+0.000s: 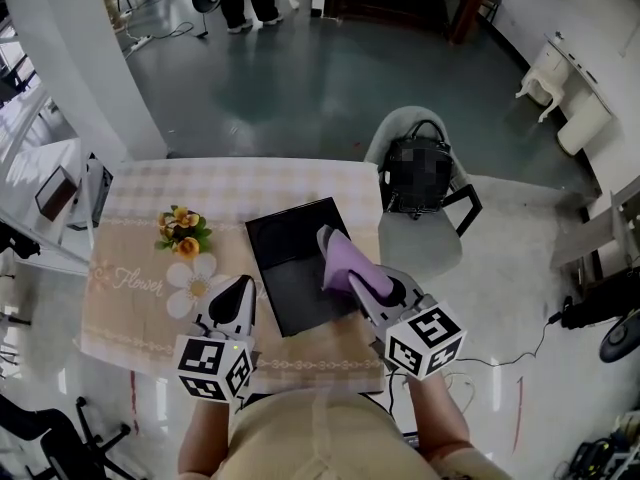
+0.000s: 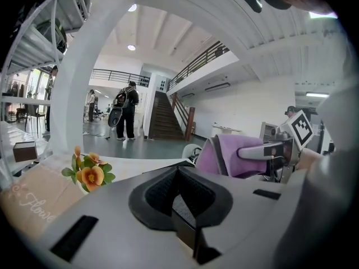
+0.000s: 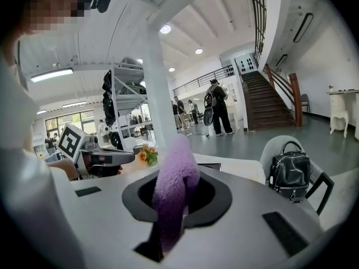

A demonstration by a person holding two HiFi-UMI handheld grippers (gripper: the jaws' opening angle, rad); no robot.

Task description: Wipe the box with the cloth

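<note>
The left hand-held gripper (image 1: pixel 243 288) hovers by the near left corner of the flat black rectangular box (image 1: pixel 285 248), its jaws pressed together on nothing; the box lies mid-way along the beige checked table (image 1: pixel 130 298). The right hand-held gripper (image 1: pixel 330 240) clamps the fluffy purple cloth (image 1: pixel 347 266) over the box's right edge.

The only word you can read is "Flower" (image 1: pixel 138 280), in pale cursive on the tablecloth (image 1: pixel 300 183). It sits off to the left of your left gripper (image 1: pixel 243 288), just beyond the white daisy print (image 1: pixel 197 283). In the left gripper view it shows at the lower left, cut to "Flowe". The square markers (image 1: pixel 425 340) on the gripper cubes are black-and-white code patterns.
</note>
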